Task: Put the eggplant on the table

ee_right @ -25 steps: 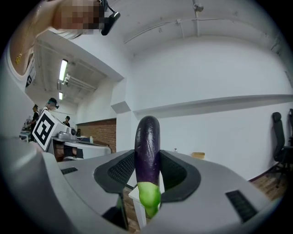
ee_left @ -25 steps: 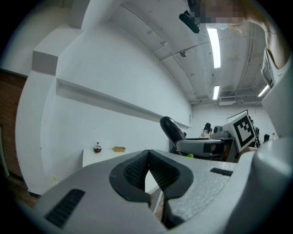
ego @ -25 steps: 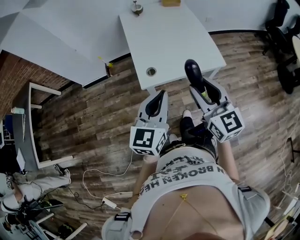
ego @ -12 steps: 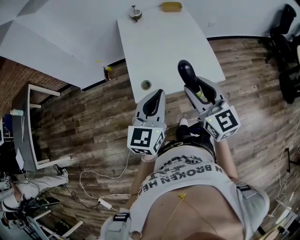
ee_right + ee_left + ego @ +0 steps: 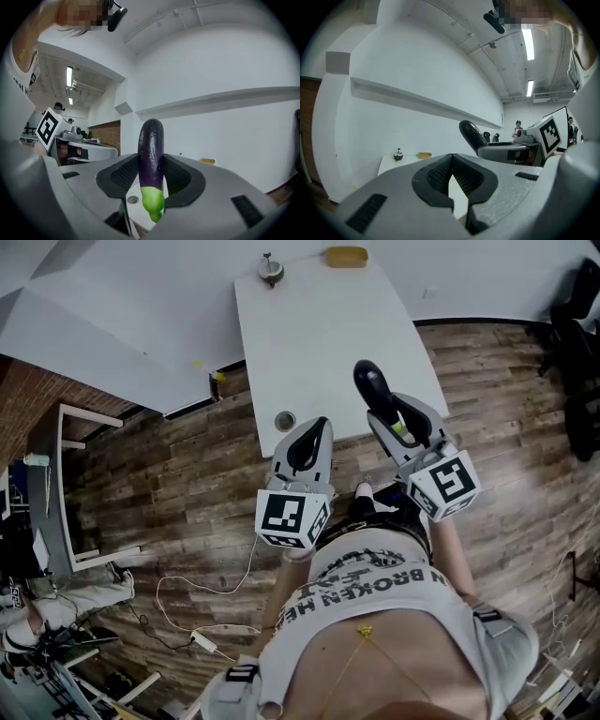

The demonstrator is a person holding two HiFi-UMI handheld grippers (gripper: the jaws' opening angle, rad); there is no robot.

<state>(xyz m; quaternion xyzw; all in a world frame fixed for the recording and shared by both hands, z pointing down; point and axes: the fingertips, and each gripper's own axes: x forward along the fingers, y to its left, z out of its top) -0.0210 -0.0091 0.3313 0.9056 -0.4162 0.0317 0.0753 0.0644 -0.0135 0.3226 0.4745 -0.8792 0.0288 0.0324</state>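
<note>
A dark purple eggplant [image 5: 371, 386] with a green stem end [image 5: 153, 200] stands upright between the pads of my right gripper [image 5: 382, 411], which is shut on it. In the right gripper view the eggplant [image 5: 151, 149] fills the gap between the jaws. It hangs over the near part of the white table [image 5: 319, 343]. My left gripper [image 5: 317, 426] sits beside it at the table's near edge, shut with nothing in it; its tips [image 5: 452, 155] meet. The left gripper view also catches the eggplant [image 5: 471, 136] to its right.
On the table's far edge stand a small round brown object with a stem [image 5: 270, 268] and a yellow object [image 5: 345, 256]. A cable hole [image 5: 284, 420] is near the front edge. Black chairs [image 5: 583, 343] stand right; a white cable [image 5: 202, 610] lies on the wooden floor.
Both grippers have moved forward towards the table. The eggplant, held the same way, now hangs further over the tabletop, and the left gripper's tips have reached the near edge.
</note>
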